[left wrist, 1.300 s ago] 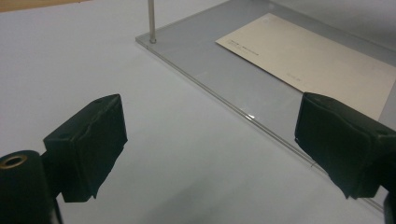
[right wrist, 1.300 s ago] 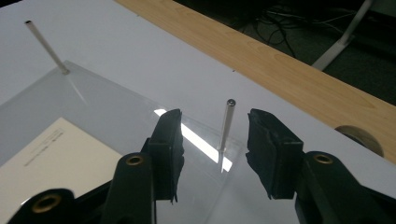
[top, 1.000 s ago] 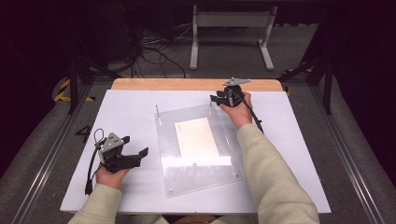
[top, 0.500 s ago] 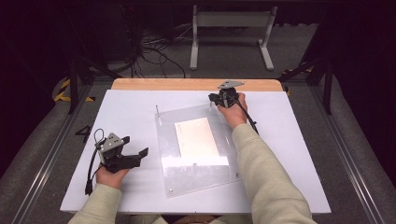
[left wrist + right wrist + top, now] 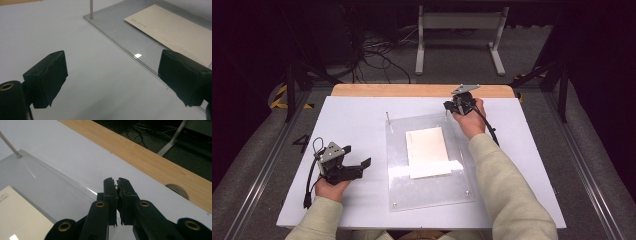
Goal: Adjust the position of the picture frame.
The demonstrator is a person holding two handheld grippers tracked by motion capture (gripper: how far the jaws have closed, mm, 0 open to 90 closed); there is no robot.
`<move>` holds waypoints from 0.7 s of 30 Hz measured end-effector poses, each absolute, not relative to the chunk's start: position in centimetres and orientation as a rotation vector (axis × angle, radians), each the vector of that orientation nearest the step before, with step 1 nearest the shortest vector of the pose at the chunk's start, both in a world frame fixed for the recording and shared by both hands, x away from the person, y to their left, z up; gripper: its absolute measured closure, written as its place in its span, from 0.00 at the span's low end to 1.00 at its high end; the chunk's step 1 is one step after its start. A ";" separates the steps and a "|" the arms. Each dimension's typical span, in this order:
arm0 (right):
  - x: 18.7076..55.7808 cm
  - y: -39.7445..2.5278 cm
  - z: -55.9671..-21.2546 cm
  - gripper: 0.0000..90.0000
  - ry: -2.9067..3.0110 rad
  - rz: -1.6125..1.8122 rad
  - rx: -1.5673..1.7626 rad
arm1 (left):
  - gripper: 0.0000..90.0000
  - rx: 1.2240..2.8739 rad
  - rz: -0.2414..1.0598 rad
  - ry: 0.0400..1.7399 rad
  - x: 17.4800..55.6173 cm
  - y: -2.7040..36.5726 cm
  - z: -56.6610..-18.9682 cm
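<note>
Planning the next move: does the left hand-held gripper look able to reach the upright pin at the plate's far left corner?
Probably yes. The left hand-held gripper is open, and bare table lies between it and the pin.

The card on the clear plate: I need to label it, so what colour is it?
Cream card, clearest in the left gripper view.
</note>
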State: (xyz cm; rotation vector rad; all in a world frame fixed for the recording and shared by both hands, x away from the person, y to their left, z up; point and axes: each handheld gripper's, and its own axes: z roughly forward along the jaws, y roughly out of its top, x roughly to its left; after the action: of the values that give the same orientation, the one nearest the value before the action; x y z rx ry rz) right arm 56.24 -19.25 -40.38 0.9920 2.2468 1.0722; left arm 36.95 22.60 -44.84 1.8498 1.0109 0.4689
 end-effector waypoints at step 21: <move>53.1 -23.2 -41.4 0.95 2.259 1.102 1.041 | 0.10 1.879 0.442 0.960 37.6 20.7 -44.8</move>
State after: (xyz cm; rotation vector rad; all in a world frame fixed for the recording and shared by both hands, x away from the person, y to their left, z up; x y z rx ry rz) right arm 53.07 -23.22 -41.45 1.0412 2.2591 1.1023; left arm 37.58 20.70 -44.76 1.8789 0.9598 0.4420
